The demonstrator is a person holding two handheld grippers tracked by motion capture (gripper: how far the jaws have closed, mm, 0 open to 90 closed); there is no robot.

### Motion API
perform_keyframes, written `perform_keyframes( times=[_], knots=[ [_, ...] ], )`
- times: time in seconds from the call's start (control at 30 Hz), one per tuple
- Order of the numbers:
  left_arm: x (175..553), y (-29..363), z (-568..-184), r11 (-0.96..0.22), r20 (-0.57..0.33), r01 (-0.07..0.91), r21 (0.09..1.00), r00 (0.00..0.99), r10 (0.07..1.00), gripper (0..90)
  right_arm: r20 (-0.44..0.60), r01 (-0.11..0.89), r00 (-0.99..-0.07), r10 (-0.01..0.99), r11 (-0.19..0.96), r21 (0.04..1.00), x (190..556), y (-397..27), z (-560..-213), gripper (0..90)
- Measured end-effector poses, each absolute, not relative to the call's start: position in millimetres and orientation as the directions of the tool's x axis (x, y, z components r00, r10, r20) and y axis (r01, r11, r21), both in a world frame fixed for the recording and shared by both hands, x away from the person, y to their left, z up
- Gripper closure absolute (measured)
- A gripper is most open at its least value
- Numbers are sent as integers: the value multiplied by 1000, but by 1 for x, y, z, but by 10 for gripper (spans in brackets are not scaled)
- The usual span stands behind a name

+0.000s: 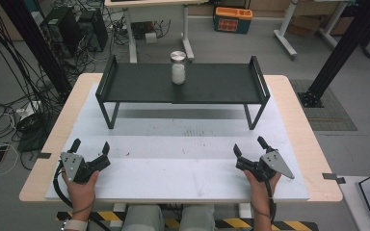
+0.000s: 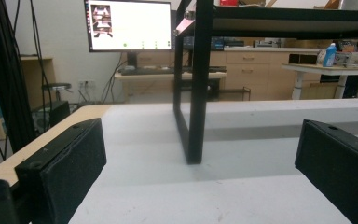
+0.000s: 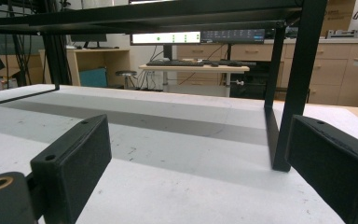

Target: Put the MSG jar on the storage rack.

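- The jar [image 1: 178, 68] — clear glass, white contents, a metal screw lid — stands upright near the middle of the black shelf rack [image 1: 125, 83], toward the rack's far edge, raised above the table on the rack's legs.
- From both tools the jar lies ahead and up: forward across the white mat [image 1: 183, 159], past the rack's front edge, and above the level at which the grippers rest.
- The left gripper [image 1: 91, 150] sits low at the near left of the mat with its jaws spread wide and nothing between them; its own view shows the two black pads [image 2: 63, 170] well apart and the rack's left front leg [image 2: 195, 116] standing between them farther off.
- The right gripper [image 1: 248, 147] sits at the near right, likewise spread and empty; in its own view the pads [image 3: 74, 163] frame bare mat, with the rack's right front leg [image 3: 291, 93] just inside the right-hand pad.
- The jar's long axis is vertical, so a sideways pinch around its body looks the natural grip — my judgement only.
- Neither hand is clearly nearer: the jar sits close to the midline, and the two grippers are about equally far from it, both well apart from it.
- Count — one jar, one rack, two grippers, one mat on one wooden table [image 1: 298, 125].
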State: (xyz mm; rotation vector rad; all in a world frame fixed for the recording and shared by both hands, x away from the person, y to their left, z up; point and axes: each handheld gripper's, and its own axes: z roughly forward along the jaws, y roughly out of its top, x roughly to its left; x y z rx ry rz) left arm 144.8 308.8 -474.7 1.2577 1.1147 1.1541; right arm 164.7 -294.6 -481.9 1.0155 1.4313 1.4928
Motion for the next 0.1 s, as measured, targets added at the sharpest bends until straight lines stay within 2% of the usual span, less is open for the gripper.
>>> perform_keyframes(
  times=[0.1],
  knots=[
    [145,309,-475,-18,19,-16,1000,101,995,22,15,-24,-345,939,-25,999,165,-295,-482,65]
  ],
)
